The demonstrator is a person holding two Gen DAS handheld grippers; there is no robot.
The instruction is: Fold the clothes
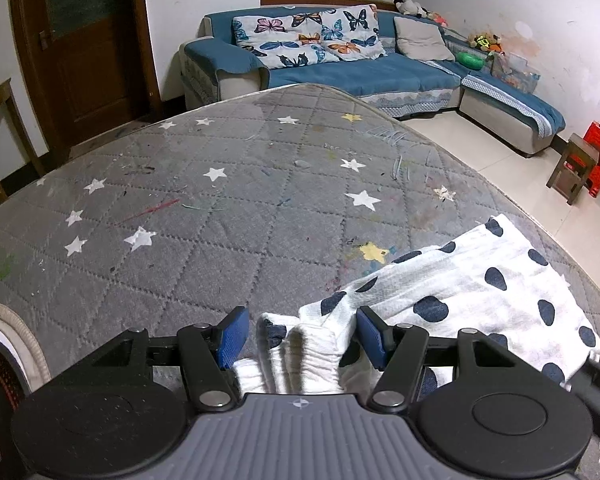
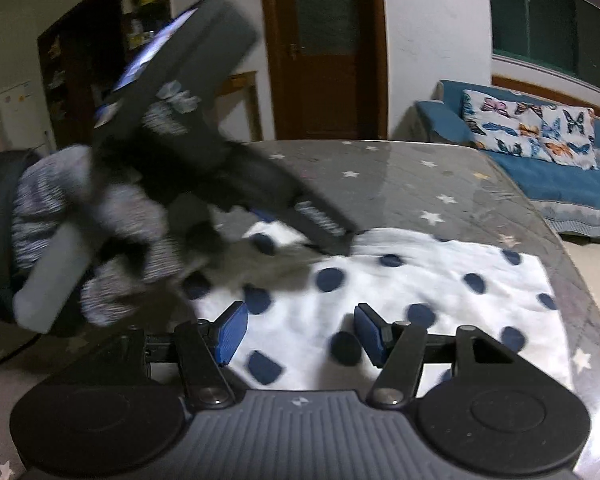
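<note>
At the near right corner of the grey quilted star-print mattress (image 1: 228, 200) lies the white cotton garment with navy dots (image 1: 480, 280). The left gripper (image 1: 300, 338) stands with jaws apart, bunched fabric between its blue pads, not clamped. The right gripper (image 2: 300, 334) hovers spread above the garment's near edge.

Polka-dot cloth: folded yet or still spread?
Mostly spread. The polka-dot cloth lies flat on the mattress, but its near-left edge is bunched up between the open left gripper fingers. No finished fold visible.
</note>
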